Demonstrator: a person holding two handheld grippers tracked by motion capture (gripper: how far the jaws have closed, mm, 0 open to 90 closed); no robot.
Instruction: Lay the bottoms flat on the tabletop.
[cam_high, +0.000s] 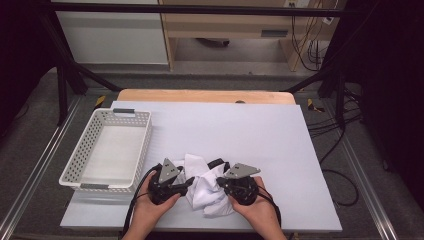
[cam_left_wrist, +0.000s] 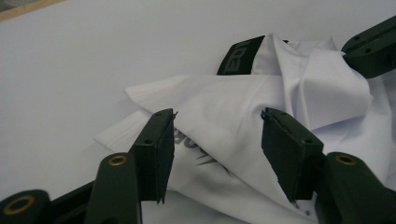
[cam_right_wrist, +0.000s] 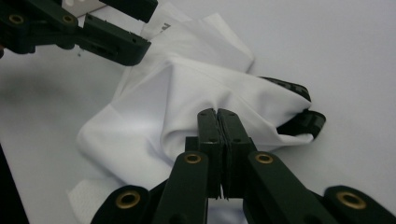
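A crumpled white garment (cam_high: 205, 187) with a black waistband (cam_high: 216, 163) lies near the front edge of the white table top (cam_high: 240, 130). My left gripper (cam_high: 190, 181) reaches in from the garment's left. In the left gripper view its jaws (cam_left_wrist: 217, 114) stand apart over the cloth (cam_left_wrist: 224, 102), and the pads do not press on it. My right gripper (cam_high: 220, 181) comes in from the right. In the right gripper view it (cam_right_wrist: 218, 112) is shut, pinching a raised fold of the white garment (cam_right_wrist: 154, 107). The left gripper (cam_right_wrist: 152, 25) shows open at that view's upper left.
A white perforated plastic basket (cam_high: 145, 145) stands at the table's left, with nothing in it. Bare white table surface stretches behind and to the right of the garment. Black frame legs and cables (cam_high: 340, 125) stand beyond the table's edges.
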